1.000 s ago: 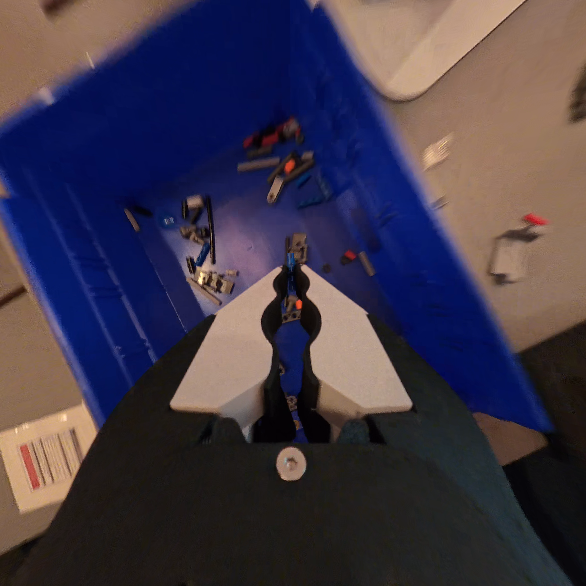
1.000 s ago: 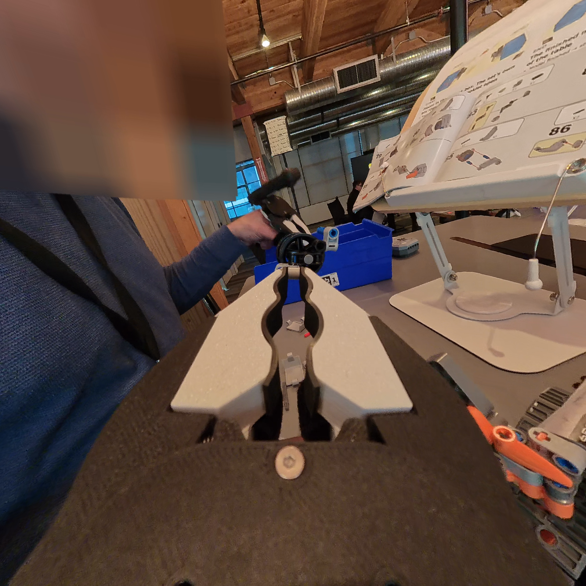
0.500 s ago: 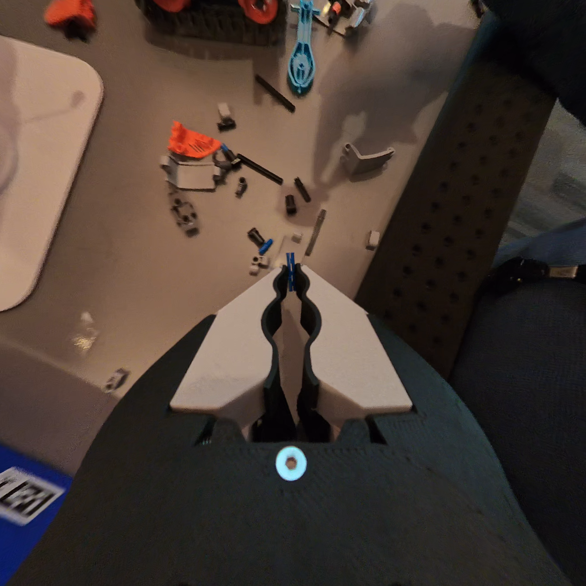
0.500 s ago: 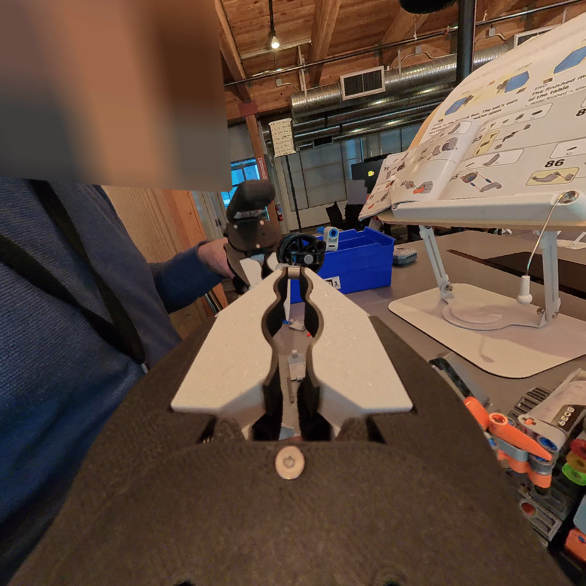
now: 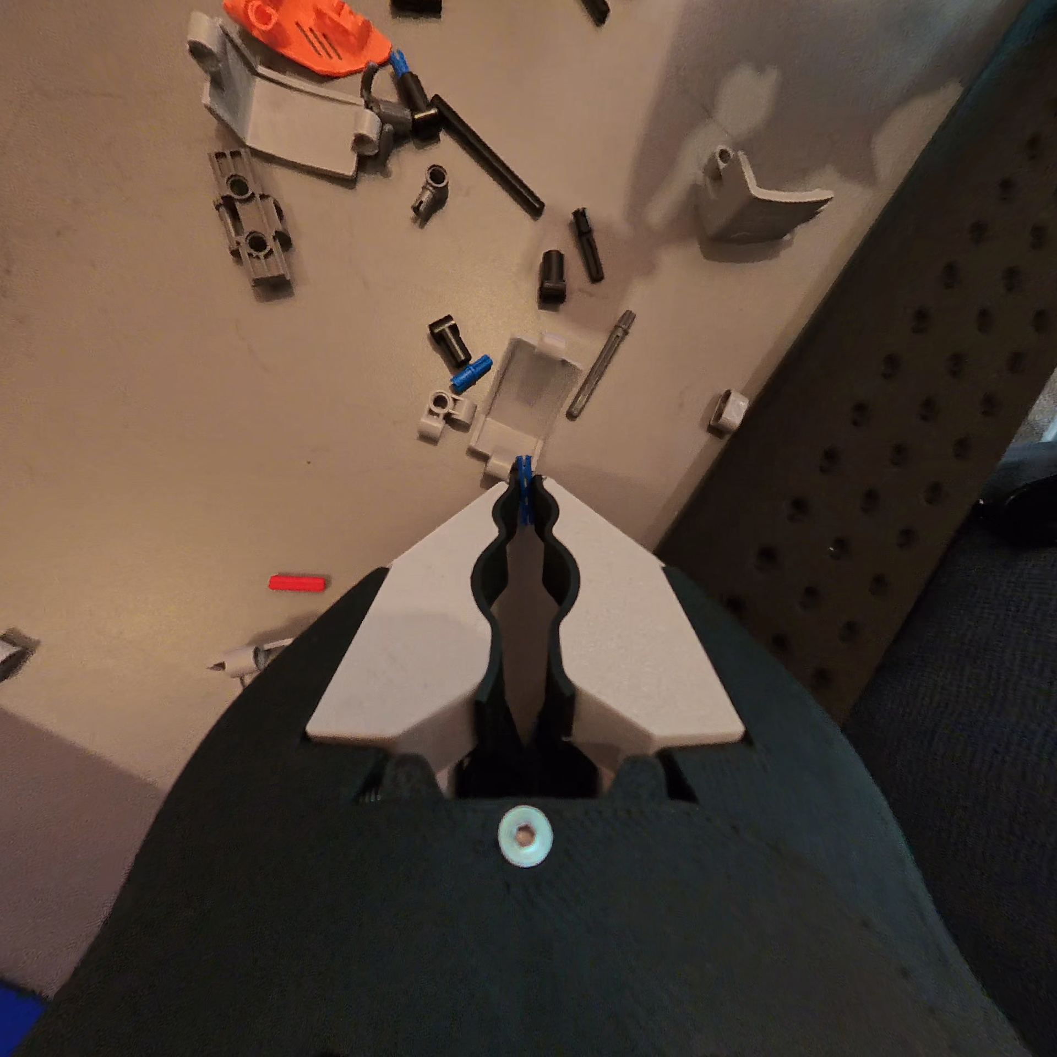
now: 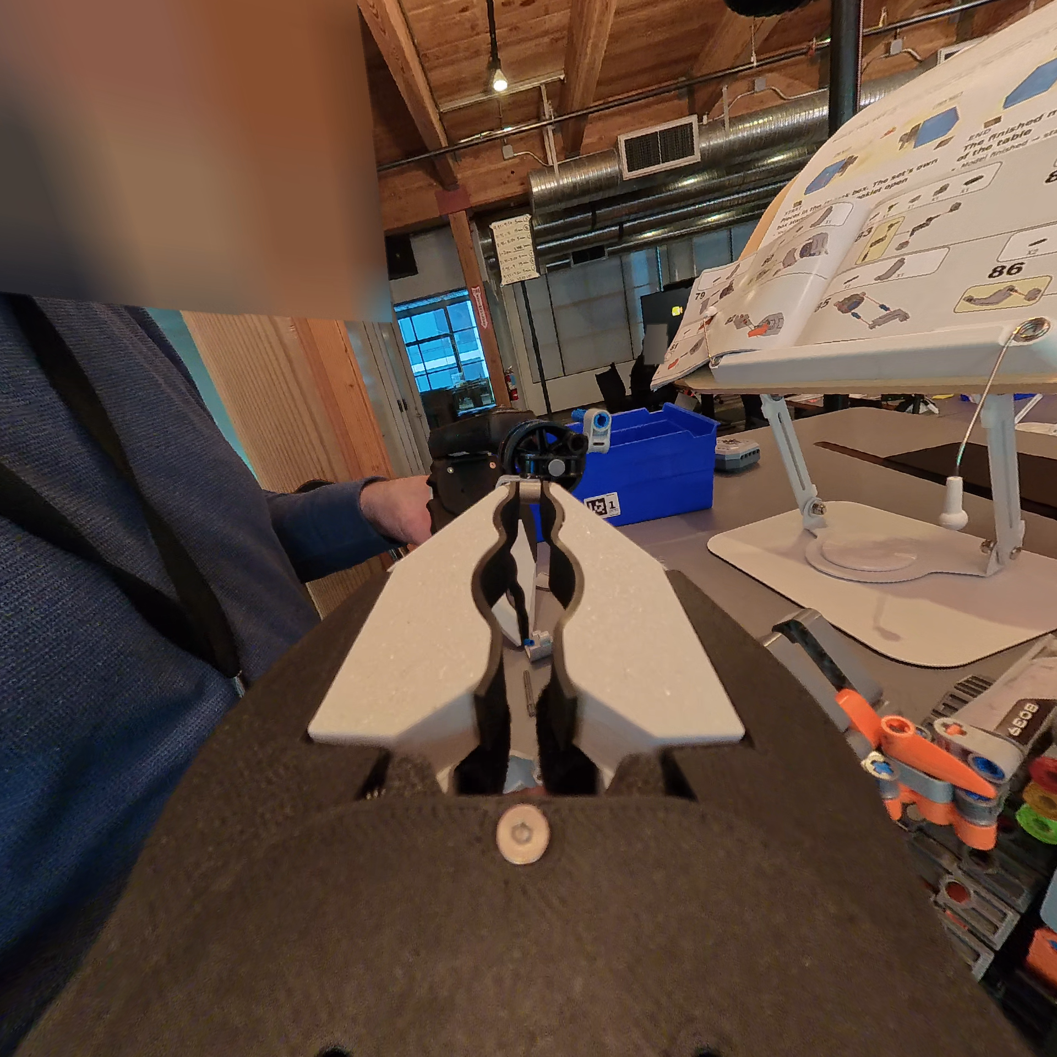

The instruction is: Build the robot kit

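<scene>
My left gripper (image 5: 523, 480) is shut on a small blue pin (image 5: 523, 486) and hovers low over the grey table (image 5: 114, 400), just in front of a light grey panel piece (image 5: 523, 394). Loose parts lie around it: a blue pin (image 5: 471, 372), black connectors (image 5: 449, 340), a grey axle (image 5: 600, 363), a red axle (image 5: 297, 583). My right gripper (image 6: 525, 486) is shut on a small assembly with a black wheel-like ring (image 6: 540, 452) and a grey stem, held up in the air. The left gripper shows behind it (image 6: 457, 475) in a person's hand (image 6: 394, 509).
A blue bin (image 6: 658, 475) stands at the back of the table. An open instruction booklet (image 6: 892, 251) rests on a white stand (image 6: 858, 560). A partly built orange and grey model (image 6: 926, 766) sits at right. A dark perforated strip (image 5: 892, 372) runs along the table edge. An orange panel (image 5: 309, 28) lies at top. Left tips to right tips: about 25 centimetres. My left gripper is the nearer one to the grey axle (image 5: 600, 363): about 5 centimetres, against 20 centimetres. It is also in sight in the right wrist view (image 6: 527, 691).
The left gripper left the blue bin with the blue pin, swung over the table and dropped closer to the loose parts. The right gripper has held nearly still with its assembly.
</scene>
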`<state>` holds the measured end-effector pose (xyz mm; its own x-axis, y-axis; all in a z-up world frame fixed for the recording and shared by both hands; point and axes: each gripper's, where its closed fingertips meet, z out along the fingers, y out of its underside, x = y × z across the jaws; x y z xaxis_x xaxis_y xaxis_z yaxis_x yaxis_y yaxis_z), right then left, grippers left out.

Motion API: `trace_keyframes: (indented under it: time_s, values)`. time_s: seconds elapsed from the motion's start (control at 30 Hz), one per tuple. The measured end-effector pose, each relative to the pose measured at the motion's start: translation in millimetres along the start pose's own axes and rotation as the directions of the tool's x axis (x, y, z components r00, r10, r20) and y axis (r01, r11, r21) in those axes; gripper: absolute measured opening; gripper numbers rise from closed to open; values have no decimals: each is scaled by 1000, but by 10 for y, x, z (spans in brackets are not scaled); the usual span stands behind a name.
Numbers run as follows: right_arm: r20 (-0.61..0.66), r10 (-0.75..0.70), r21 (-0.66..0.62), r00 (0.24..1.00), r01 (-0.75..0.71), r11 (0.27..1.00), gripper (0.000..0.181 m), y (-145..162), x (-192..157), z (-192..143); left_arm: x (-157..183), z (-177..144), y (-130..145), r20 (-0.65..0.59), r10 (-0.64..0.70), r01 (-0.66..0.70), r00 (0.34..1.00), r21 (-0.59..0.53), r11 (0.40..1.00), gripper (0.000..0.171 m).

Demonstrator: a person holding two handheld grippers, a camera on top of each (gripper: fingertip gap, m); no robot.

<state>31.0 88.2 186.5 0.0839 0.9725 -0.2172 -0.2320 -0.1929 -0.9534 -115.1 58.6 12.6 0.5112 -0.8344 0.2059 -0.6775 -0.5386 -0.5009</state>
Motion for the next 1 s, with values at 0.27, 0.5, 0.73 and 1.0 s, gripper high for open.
trace_keyframes:
  time_s: [0.27,0.5,0.73,1.0]
  values:
    - [-7,0,-8,1000,0,1000,4,20,17,-2,12,27,1,-41,-90,91,995,40,995,6]
    - [-16,0,-5,1000,0,1000,4,14,38,-17,95,-131,88,-142,-76,80,987,28,996,20]
    - [-21,-4,-17,1000,3,1000,4,40,47,-11,64,-144,165,-119,-2,-1,993,-26,1000,5]
    - [-25,-4,-31,1000,3,1000,4,70,59,-4,271,54,95,-184,23,-30,983,-39,999,0]
